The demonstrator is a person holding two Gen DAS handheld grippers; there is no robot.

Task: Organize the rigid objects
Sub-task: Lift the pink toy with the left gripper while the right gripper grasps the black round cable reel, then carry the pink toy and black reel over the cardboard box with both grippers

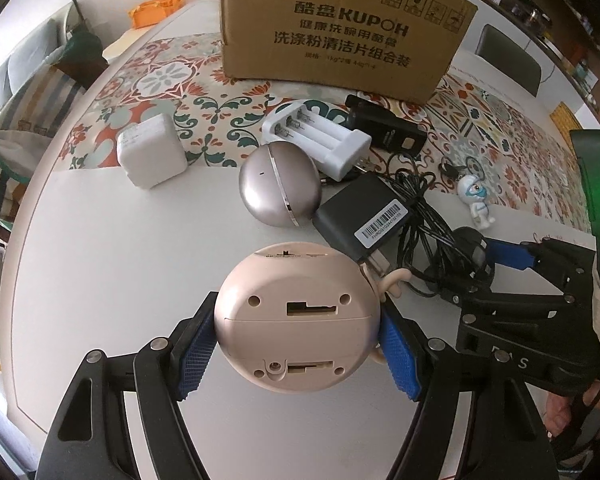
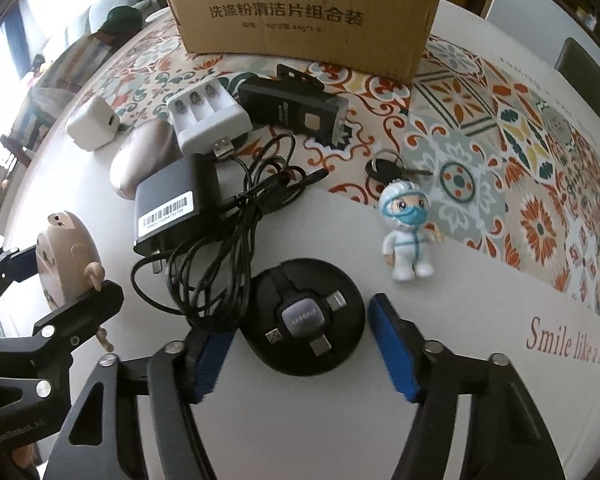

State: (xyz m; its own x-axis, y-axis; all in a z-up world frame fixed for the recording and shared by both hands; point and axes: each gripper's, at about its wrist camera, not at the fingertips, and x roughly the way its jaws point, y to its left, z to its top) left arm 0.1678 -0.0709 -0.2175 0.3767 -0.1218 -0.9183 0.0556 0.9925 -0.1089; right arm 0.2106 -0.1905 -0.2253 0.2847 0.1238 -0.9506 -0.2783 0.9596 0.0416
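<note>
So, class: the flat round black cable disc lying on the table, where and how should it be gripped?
Grip the cable disc across its rim, coming straight down from above. It lies flat and round, so opposite edges suit the right tongs, already astride it with pads not yet pressing.

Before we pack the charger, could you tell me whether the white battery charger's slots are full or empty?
Empty: the white battery charger lies face up on the table, and all its slots show bare spring contacts with no batteries in them.

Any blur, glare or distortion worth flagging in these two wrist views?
Left wrist: strong fisheye bending at the table edge, blown-out window on the left, beige round gadget sharp. Right wrist: same curvature, slight motion blur on the black cable disc, bright glare top left.
</note>
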